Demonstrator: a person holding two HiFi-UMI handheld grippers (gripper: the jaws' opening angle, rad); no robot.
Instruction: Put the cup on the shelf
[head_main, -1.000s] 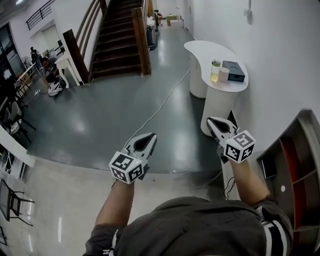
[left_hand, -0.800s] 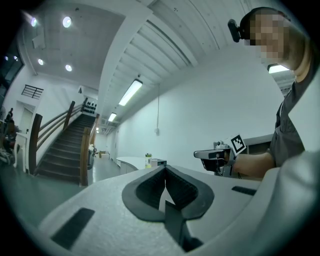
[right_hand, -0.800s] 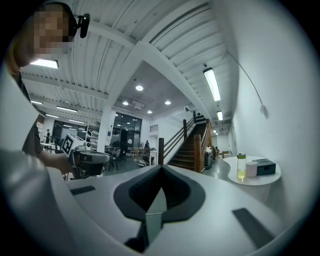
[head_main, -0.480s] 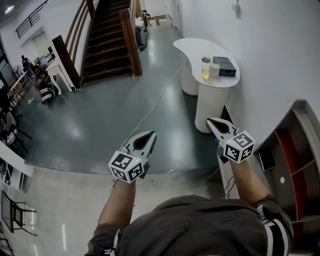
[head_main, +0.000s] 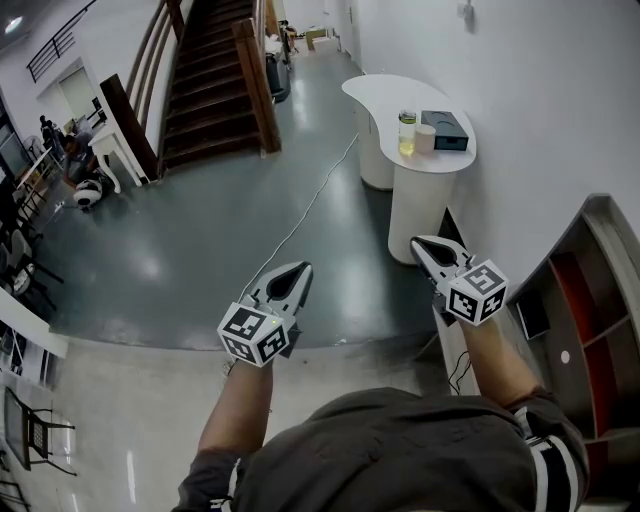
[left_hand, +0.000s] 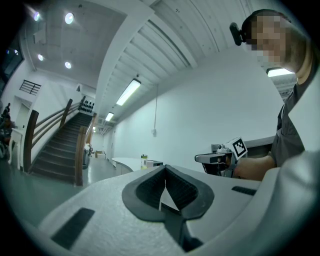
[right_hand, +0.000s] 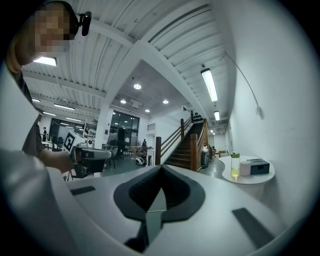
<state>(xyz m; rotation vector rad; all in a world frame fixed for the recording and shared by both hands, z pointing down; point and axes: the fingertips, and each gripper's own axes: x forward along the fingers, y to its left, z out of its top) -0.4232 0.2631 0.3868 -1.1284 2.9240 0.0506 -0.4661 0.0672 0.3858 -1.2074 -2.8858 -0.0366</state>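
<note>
The cup, small & pale, stands upright on the near end of the white table, which is set against the wall ahead of us. It is btw a bottle w/ yellow liquid on its left and a dark box on its right, just beside both; whether it touches them we cannot tell. Both grippers are well apart from the cup. The shelf is at the right edge of the head view, low and close to our right side, well apart from the table; its compartments look dark & red. We hold both grippers in front of the body, at approx. the same height, pointing fwd. The left gripper has its jaws together w/ nothing btw them; in the left gripper view the pads meet at the tip. The right gripper has also the jaws closed, nothing inside, and it is the nearer one to the table, its tip showing just below the table's round leg in the head view. The two grippers are well apart from each other. A thin cable runs over the dark glossy floor, from the table side toward us. Further back, on the left, a wooden stair goes up.
</note>
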